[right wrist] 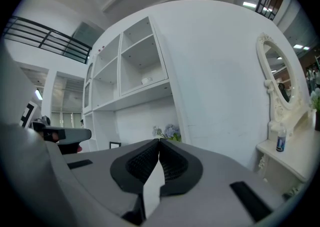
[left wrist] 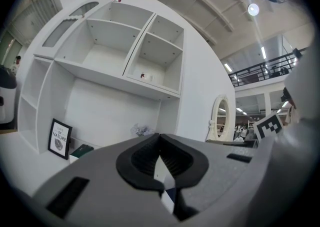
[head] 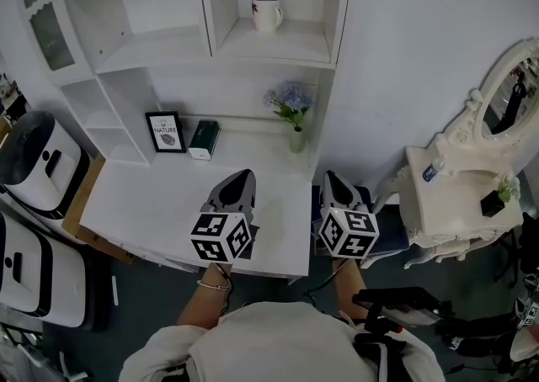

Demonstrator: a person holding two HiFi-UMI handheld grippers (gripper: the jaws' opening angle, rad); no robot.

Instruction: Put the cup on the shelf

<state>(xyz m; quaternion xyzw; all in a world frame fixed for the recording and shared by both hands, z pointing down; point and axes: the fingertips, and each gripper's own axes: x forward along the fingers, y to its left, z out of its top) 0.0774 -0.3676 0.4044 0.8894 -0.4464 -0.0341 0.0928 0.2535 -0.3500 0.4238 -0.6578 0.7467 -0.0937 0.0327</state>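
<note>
here the cup (head: 267, 12) stands upright in the upper right compartment of the shelf (head: 295, 45), handle to the right, well apart from both tools. the left tool (head: 242, 177) and the right tool (head: 329, 178) are held low over the near edge of the worktop (head: 143, 195), close to the person's body, side by side and pointing towards the shelf unit. the left gripper view shows that tool's jaws together at the tips with nothing between them; the right gripper view shows the same for the other tool, jaws together and empty. a framed print (head: 165, 131) and a vase of flowers (head: 292, 107) stand at the back of the worktop, below the cup and untouched. judged from this layout, the placing is done: the cup rests on the shelf and neither tool holds it, so nothing of the task appears left.
</note>
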